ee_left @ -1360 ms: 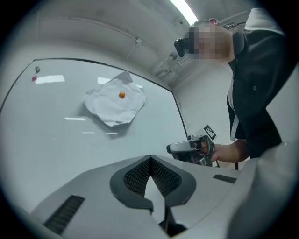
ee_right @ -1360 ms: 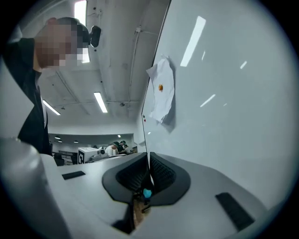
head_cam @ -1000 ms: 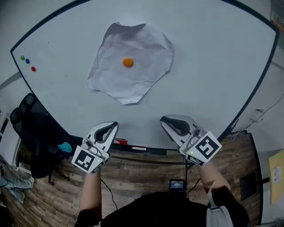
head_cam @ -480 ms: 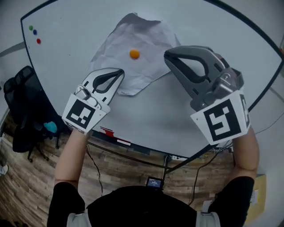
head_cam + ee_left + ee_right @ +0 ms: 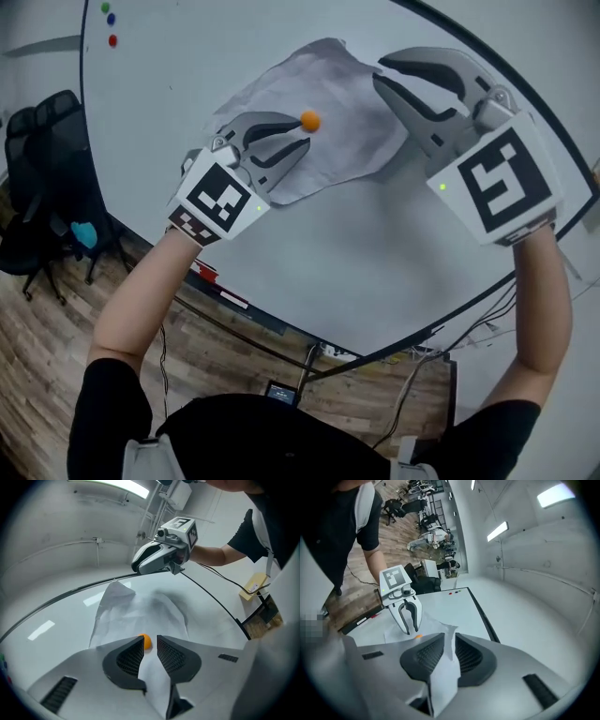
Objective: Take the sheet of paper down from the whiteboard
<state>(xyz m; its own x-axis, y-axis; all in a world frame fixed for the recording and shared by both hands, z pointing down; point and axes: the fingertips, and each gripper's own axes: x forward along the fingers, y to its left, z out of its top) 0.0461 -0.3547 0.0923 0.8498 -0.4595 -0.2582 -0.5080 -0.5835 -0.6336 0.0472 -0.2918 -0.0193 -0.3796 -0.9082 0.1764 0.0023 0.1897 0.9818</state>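
— What changes?
— Our tongs are up from under the whiteboard (image 5: pixel 375 253), at the pinned paper (image 5: pixel 323 89), upper middle of the frame. The left tongs (image 5: pixel 302 133) have just been spreading, with the magnet (image 5: pixel 309 121) at their tips. The right tongs (image 5: pixel 379 73) have just been parting slightly, with the paper's edge loose between.
— So we probably pull the magnet first.

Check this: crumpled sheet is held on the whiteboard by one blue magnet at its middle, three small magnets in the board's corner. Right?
Not quite: the magnet at the middle is orange, not blue; the head view shows it. The rest holds: one magnet pins the crumpled sheet to the whiteboard, three small magnets sit in the board's corner.
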